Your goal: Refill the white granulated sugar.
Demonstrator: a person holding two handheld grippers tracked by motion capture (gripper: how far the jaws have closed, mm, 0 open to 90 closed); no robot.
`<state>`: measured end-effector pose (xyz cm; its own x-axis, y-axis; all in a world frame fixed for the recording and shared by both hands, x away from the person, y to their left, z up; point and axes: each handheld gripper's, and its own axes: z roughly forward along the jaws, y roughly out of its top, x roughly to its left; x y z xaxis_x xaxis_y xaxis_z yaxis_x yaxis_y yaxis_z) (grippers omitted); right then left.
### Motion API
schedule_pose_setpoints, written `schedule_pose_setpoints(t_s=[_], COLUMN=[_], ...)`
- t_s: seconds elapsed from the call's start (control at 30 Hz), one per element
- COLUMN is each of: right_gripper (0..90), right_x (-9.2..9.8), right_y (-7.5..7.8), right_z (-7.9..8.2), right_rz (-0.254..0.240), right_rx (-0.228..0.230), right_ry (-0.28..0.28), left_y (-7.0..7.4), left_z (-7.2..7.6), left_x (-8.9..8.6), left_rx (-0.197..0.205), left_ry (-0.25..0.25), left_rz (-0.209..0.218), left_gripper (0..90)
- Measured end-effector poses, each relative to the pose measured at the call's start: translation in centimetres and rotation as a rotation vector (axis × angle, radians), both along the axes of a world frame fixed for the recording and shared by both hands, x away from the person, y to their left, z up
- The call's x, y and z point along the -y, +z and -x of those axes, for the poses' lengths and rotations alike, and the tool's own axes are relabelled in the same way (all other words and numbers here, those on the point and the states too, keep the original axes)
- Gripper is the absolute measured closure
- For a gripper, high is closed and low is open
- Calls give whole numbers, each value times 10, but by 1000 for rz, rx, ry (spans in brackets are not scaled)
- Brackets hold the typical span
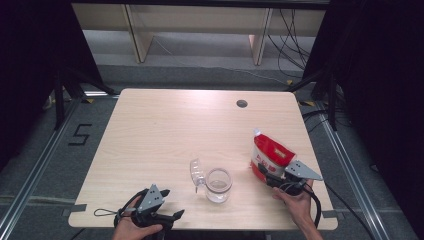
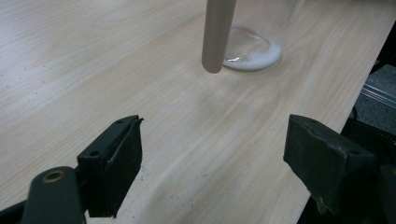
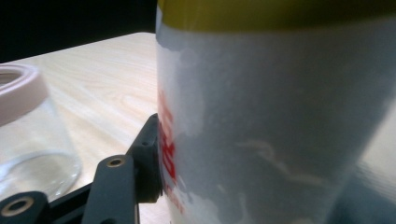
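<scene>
Resting at the near left table (image 1: 150, 130) edge, the left gripper (image 1: 157, 207) stands wide open and empty. Right gripper (image 1: 272, 176) clamps the red-and-white pouch (image 1: 270, 155) at the right side, just beside the open glass jar (image 1: 218, 184). Grasping looks done; pouring into the jar remains.

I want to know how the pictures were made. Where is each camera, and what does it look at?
High view: above the light wooden table, looking down; both hands, left gripper and right gripper show.
Left gripper view: rides the left gripper, jaws wide apart, facing the clear glass jar.
Right gripper view: rides the right gripper, close against the red-and-white pouch.
The gripper views share the jar.
</scene>
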<state>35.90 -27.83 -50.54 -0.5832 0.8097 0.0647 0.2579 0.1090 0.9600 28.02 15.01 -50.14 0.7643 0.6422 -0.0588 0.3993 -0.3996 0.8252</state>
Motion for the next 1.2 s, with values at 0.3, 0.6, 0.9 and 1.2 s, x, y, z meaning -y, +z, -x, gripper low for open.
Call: schedule_pose_setpoints(t_s=[0.3,0.6,0.9,1.2], right_gripper=[457,463,470,470], right_x=[0,2,3,3], right_y=[4,6,7,6], right_z=[7,10,9,11], right_rz=[34,43,19,-5], right_rx=[13,21,28,9], right_ry=[53,75,99,76], left_y=[1,1,1,2], left_z=[-1,0,0,-1], left_x=[-2,-2,-2,-2], left_rx=[22,-2,9,21], left_ry=[-7,4,-1,-10], left_rz=[-13,1,5,-5], left_gripper=[192,196,199,200])
